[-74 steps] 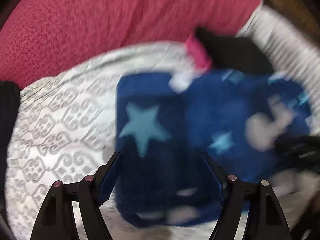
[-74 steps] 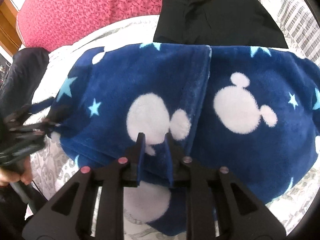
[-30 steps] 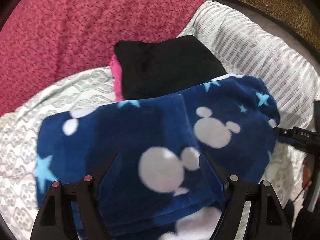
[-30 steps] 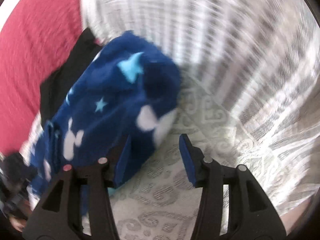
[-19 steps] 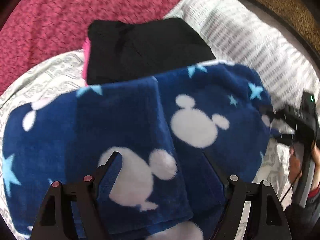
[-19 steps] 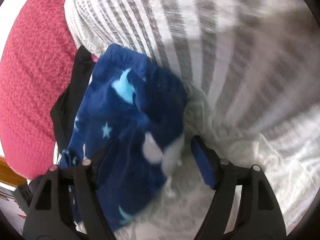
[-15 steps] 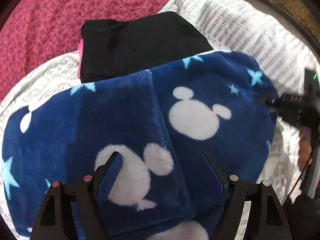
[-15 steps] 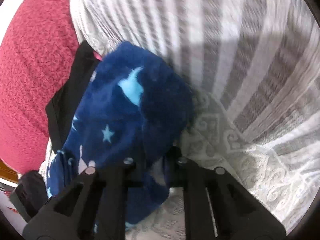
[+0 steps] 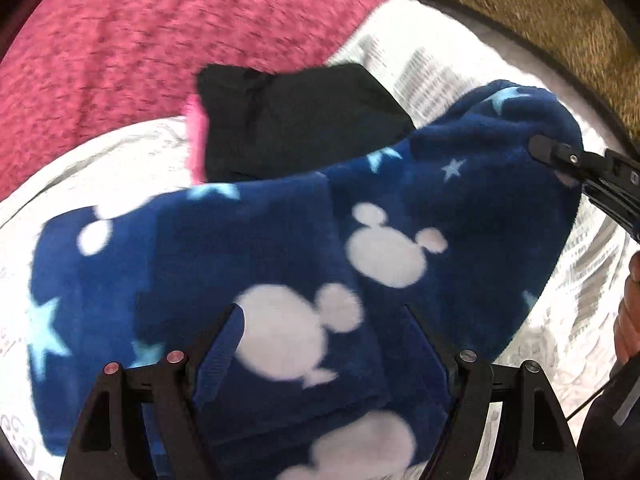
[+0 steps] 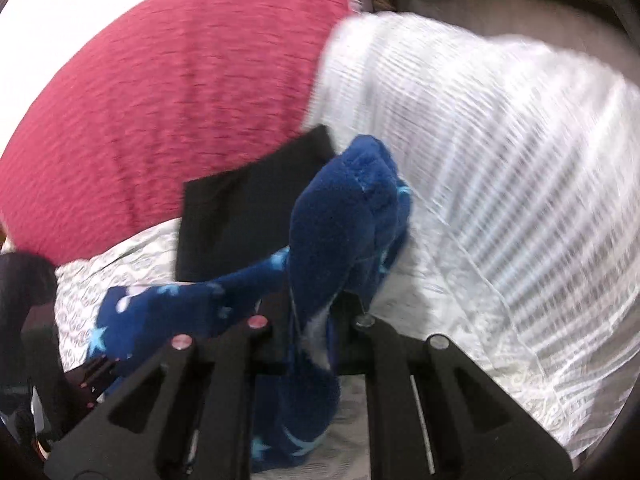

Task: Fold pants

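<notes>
Red cushion (image 9: 168, 28) behind folded black garment (image 9: 296, 120); striped white pillow (image 10: 500, 168) beside

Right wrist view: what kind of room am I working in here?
Probably a bedroom: a patterned bedsheet, a striped pillow and a red cushion, with the blue pants spread on the bed.

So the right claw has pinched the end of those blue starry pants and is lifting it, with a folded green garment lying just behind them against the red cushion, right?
Nearly: the folded garment behind the blue starry pants is black, not green, as the left wrist view shows. The rest holds: the right claw is clamped on the raised end of the pants, near the red cushion.
</notes>
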The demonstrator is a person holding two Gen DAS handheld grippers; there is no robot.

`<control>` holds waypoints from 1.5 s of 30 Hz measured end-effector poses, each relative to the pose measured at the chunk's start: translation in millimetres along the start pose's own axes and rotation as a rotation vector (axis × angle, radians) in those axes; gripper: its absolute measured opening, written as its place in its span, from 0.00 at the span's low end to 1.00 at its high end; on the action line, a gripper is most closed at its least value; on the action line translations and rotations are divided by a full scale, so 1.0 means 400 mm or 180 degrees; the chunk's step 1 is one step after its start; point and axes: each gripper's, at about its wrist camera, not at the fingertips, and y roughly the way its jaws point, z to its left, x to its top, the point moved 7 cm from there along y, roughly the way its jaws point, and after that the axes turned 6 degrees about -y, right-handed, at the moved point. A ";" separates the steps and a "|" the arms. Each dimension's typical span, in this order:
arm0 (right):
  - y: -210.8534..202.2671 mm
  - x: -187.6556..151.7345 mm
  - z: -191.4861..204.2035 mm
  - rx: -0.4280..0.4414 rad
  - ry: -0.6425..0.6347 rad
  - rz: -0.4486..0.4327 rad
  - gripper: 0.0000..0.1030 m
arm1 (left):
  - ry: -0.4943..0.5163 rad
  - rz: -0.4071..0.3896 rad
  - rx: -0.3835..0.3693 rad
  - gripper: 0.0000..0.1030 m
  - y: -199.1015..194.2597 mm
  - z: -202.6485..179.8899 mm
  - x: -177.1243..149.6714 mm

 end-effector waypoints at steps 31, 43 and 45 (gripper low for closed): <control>0.076 -0.320 0.750 0.1368 -0.2492 0.0646 0.39 | -0.1190 -0.0619 0.0319 0.79 -0.296 0.516 -0.067; 0.148 -0.185 0.327 0.0785 -0.0766 0.1043 0.58 | -0.0221 -0.0139 0.0458 0.78 -0.128 0.312 0.048; 0.170 -0.213 0.313 0.0778 -0.0694 0.1154 0.58 | -0.0203 0.0044 0.0605 0.62 -0.087 0.321 0.035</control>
